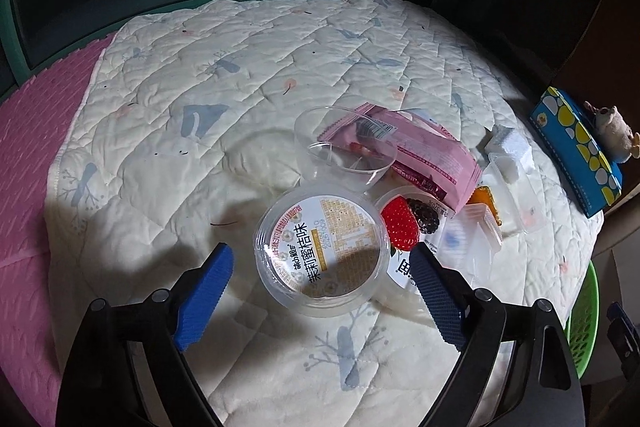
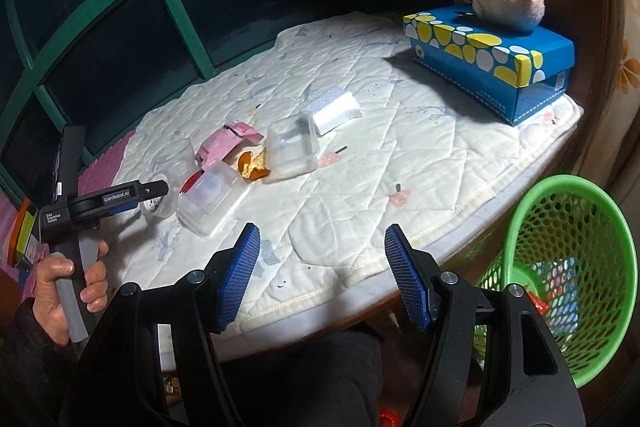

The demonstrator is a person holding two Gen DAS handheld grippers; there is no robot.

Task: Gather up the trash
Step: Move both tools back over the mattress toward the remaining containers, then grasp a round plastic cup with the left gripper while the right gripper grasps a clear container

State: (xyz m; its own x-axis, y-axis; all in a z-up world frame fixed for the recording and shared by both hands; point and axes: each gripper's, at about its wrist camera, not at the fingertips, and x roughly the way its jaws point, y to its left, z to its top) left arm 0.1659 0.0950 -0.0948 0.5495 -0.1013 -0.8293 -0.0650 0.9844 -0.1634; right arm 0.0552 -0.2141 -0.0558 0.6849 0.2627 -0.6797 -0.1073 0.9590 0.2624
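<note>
Hovering over the trash pile: left gripper [image 1: 322,269] w/ blue ribbed pads spread wide, straddling the round clear plastic jelly cup with a printed foil lid [image 1: 322,251], pads not touching it yet, gap both sides. Cup sits on the cream quilted mat [image 1: 168,107], near edge of the pile, touching a second cup with a strawberry/blackberry lid [image 1: 412,223] on its right. Handling guess: thin-wall plastic, prob empty or near-empty so very light, smooth and a bit slippery, walls will flex or crack if squeezed hard. Best hold = across the rim band just under the lid, where it's stiffest; ribbed pads should bite OK there. Watch the right pad, it's close to the berry-lid cup and could nudge or catch it. Behind: clear tumbler on its side [image 1: 340,151], pink crinkly snack wrapper [image 1: 424,155] (soft, no stiffness, pinch anywhere), orange peel [image 2: 252,165], clear rectangular plastic boxes [image 2: 292,151], white foam block [image 2: 334,109]. Right gripper [image 2: 322,277] about half spread, nothing between the pads, hanging off the mat's front edge, well apart from the pile. Green mesh plastic basket [image 2: 576,267] beside/below the mat edge on the right, some wrappers inside already, looks like the drop point.
</note>
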